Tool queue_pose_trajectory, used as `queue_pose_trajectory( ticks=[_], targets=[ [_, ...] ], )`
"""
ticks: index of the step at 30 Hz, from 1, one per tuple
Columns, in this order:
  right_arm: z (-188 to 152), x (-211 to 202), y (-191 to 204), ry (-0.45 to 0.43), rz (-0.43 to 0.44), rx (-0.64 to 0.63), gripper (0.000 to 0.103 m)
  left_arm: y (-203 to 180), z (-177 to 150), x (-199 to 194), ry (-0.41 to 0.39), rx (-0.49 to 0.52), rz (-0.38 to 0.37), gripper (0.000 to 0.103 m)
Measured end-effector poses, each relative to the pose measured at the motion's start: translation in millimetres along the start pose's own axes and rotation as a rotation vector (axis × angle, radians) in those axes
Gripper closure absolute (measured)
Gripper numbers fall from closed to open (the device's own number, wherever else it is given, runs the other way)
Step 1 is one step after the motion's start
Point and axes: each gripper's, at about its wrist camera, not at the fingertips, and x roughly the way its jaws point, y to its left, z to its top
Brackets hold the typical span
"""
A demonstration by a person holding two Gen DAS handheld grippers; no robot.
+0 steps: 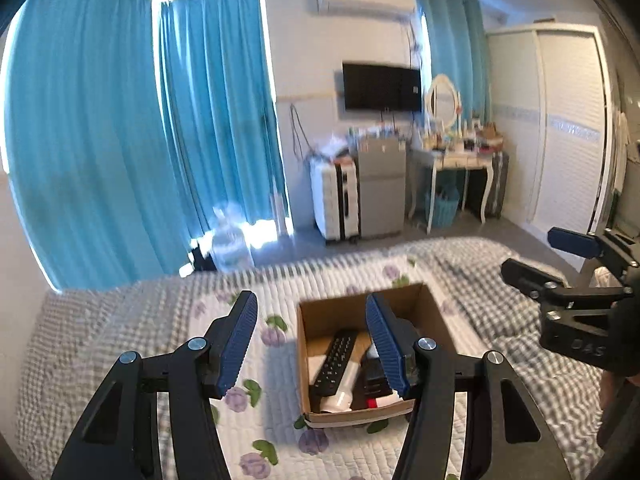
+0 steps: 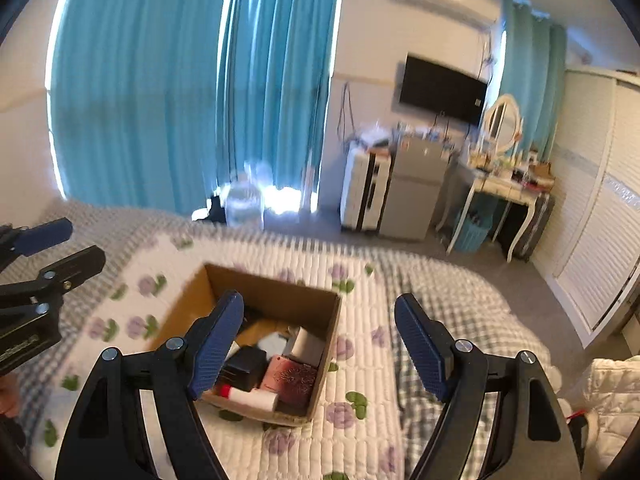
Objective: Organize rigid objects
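An open cardboard box (image 1: 336, 308) (image 2: 276, 292) sits on the flowered quilt of a bed. It holds a black remote (image 1: 335, 360), a white tube with a red cap (image 2: 250, 398), a black block (image 2: 245, 366), a pink patterned case (image 2: 292, 378) and a white box (image 2: 307, 346). My left gripper (image 1: 312, 340) is open and empty, held above the box's left side. My right gripper (image 2: 320, 344) is open and empty above the box's right side. The right gripper shows at the left wrist view's right edge (image 1: 560, 260), the left gripper at the right wrist view's left edge (image 2: 52, 248).
The bed has a flowered white quilt (image 1: 248, 432) (image 2: 360, 360) and a grey checked cover (image 1: 520, 320) (image 2: 460, 300). Beyond it are teal curtains (image 1: 120, 140), a white suitcase (image 1: 334, 200), a small grey fridge (image 1: 380, 188), a dressing table (image 1: 456, 160) and a white wardrobe (image 1: 560, 120).
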Motion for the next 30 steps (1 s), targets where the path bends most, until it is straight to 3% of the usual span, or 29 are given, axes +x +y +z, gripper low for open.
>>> queue_pose_trajectory(
  ticks=[3,7,10,14,16,20,26,30],
  targets=[
    [4.8,-55.0,2.1,-0.074,0.003,0.013,0.025,1.0,3.2,-38.0,-0.048,0.003,0.005,0.041],
    [1.4,-120.1,8.9,-0.182,0.020,0.031,0.024,2.7,-4.2,-85.6,-0.129,0.006,0.014,0.024],
    [-9.9,-149.4,13.5,-0.226,0.045,0.066,0.019,2.5,-17.0,-107.0,-0.173,0.003,0.014,0.010],
    [-28.1,-164.1,21.1,-0.265,0.033,0.074,0.007,5.0,-38.5,-111.2,-0.202,-0.029,0.042,0.000],
    [-39.3,-161.8,23.8,-0.282,0.027,0.083,0.000,9.0,-52.7,-104.0,-0.218,-0.051,0.056,0.000],
    [-63.6,-135.0,24.7,-0.292,0.046,0.108,0.000,11.5,-77.9,-90.4,-0.234,-0.081,0.070,0.000],
    [-111.6,-76.0,26.0,-0.287,-0.017,0.093,0.000,22.4,-121.9,-54.9,-0.230,-0.125,0.108,0.000],
    [-133.6,-45.6,30.5,-0.256,-0.014,0.085,0.000,13.3,-147.4,-29.3,-0.190,-0.081,0.109,0.000]
  ],
)
